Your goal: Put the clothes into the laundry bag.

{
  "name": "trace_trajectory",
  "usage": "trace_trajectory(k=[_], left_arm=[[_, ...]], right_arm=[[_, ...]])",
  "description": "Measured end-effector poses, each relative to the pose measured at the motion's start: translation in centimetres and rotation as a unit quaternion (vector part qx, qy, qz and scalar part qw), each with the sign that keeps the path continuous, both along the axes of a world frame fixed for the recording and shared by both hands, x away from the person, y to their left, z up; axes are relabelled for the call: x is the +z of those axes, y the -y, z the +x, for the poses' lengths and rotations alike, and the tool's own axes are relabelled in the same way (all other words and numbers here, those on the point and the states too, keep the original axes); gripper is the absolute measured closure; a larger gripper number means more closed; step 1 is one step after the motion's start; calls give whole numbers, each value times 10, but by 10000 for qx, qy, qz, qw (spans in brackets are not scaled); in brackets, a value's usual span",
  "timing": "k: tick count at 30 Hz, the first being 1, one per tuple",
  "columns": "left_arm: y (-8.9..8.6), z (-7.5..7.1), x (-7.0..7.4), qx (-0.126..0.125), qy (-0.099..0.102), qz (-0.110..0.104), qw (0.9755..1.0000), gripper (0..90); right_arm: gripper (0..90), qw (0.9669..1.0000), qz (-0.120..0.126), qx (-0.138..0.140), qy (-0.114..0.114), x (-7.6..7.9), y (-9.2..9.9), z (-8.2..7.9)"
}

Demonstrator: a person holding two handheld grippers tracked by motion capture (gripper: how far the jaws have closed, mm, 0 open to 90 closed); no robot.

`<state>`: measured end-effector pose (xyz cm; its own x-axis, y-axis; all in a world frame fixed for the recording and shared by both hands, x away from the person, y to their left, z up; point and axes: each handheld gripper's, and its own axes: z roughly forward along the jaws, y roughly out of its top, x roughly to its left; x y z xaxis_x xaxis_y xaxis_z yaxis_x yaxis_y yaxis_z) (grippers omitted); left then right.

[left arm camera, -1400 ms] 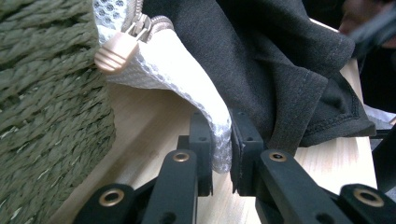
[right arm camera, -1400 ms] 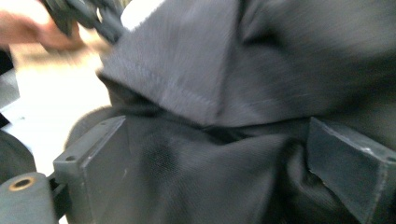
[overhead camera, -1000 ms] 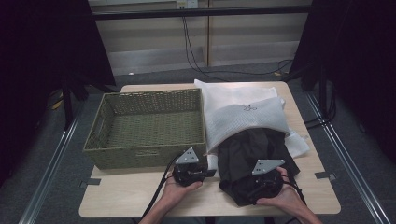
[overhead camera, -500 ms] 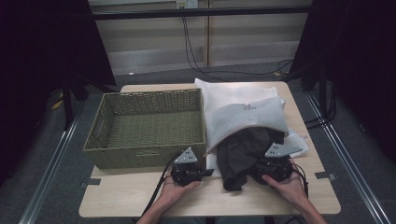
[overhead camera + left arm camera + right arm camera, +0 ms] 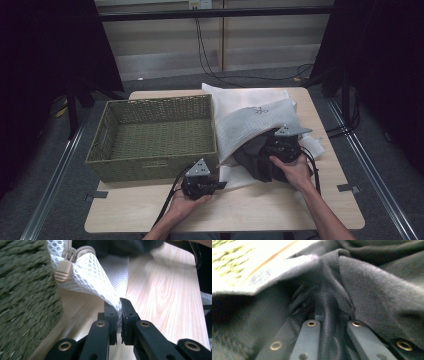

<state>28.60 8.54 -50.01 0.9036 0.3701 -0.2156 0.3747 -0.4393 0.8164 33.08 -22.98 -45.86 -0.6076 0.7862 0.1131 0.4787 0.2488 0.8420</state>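
Left claw (image 5: pixel 218 184) sits low at the near edge of the table (image 5: pixel 250 210), just in front of the woven green basket (image 5: pixel 155 137), and it's clamped tight on the near corner of the white mesh laundry bag (image 5: pixel 255 122); in the left gripper view that corner (image 5: pixel 110 293) is pinched between the two black jaws, with the tan zipper pull (image 5: pixel 62 271) hanging right beside the basket wall (image 5: pixel 25 290). Its jaws have just been closing that last bit, mesh between them. Over on the right, the right claw (image 5: pixel 272 150) is up at the mouth of the bag, gripping the dark garment (image 5: pixel 257 157); the right gripper view has a fold of that black cloth (image 5: pixel 328 312) squeezed between the jaws, and the pale bag fabric (image 5: pixel 262 265) lies over it at the upper left. The garment lies partly under the bag's white flap, partly bunched on the table to the right of the basket. The bag itself spreads from the middle of the table toward the far right, touching the basket's right side.
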Motion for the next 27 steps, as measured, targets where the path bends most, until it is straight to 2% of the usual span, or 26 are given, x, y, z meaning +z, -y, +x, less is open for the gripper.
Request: trace_trajectory(k=[2,4,6,9,11,13,15,17,18,19,20,21,22,23,25,26,27], left_arm=[[-2,1,0,26,-5,57,10000,855],[-3,3,0,103,-70,-27,9999,847],[-3,3,0,82,-30,-40,10000,827],[-5,-1,6,51,-17,85,9999,726],[-9,-6,15,36,177,110,9998,687],[-14,-13,26,181,424,195,9987,604],[-18,-19,36,131,614,13,9980,646],[-14,-25,45,-57,744,-46,9972,682],[-6,-27,47,-211,735,-145,9970,694],[-1,-27,46,-293,746,-112,9967,695],[10,-23,43,-376,674,-105,9970,694],[17,-21,41,-353,638,-69,9973,690],[29,-17,36,-351,628,61,9974,684],[41,-13,31,-432,516,39,9977,673],[54,-7,24,-461,476,202,9976,657],[61,-4,21,-511,440,211,9975,659],[65,-1,19,-468,480,284,9973,659]], right_arm=[[860,10000,-7,-33,58,4,0,5],[858,10000,26,-6,85,9,-2,6],[858,9999,-32,61,87,11,-3,4],[857,9999,-7,113,94,12,-1,-2],[856,9999,60,104,98,13,1,-5],[856,9998,26,123,131,13,1,-7],[855,9998,30,146,138,13,1,-8],[855,9998,37,161,128,13,2,-8],[855,9998,34,163,115,13,1,-9],[855,9998,39,164,111,13,1,-9],[855,9998,38,173,112,13,1,-9],[855,9997,10,184,132,14,1,-10],[855,9998,24,177,128,14,1,-10],[854,9998,44,173,121,14,1,-10],[854,9997,40,195,123,14,2,-11],[854,9997,51,206,115,14,2,-11],[854,9997,43,213,119,14,3,-11]])
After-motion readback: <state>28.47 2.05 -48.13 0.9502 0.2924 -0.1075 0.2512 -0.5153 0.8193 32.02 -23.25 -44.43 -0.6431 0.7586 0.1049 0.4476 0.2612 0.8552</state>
